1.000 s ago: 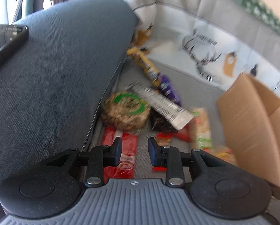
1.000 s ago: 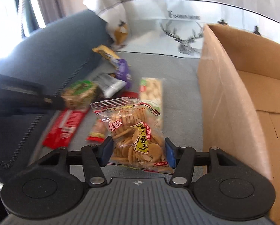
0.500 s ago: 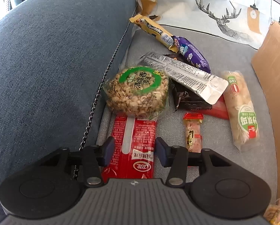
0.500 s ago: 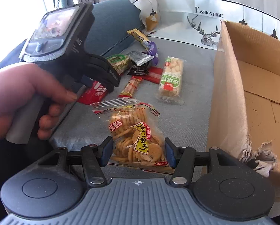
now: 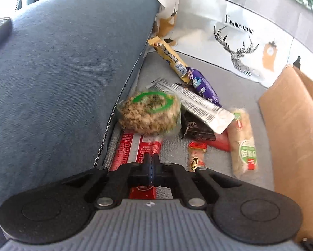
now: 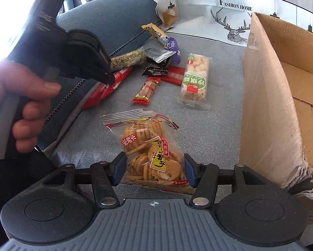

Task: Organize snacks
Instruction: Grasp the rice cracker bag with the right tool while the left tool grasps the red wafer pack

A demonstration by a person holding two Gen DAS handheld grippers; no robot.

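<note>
Grey sofa seat [image 6: 208, 125] carries our snacks, w/ the blue cushion [image 5: 62, 73] at left and a cardboard box [image 6: 267, 96] at right of frame. Our left claw [image 5: 151, 167] is pinched fully together on the red wrapper [image 5: 133, 146], low centre in the left wrist view; we can't tell if it's lifted. Our right claw [image 6: 154, 172] sits part open, pads against both sides of the cracker bag [image 6: 148, 148], bottom centre of the right wrist view. Mid-frame lie the round grain cake [image 5: 150, 113], silver packet [image 5: 196, 102], purple bar [image 5: 202, 83], puffed-rice pack [image 6: 196, 79] & small red-gold bar [image 6: 147, 91], near each other.
</note>
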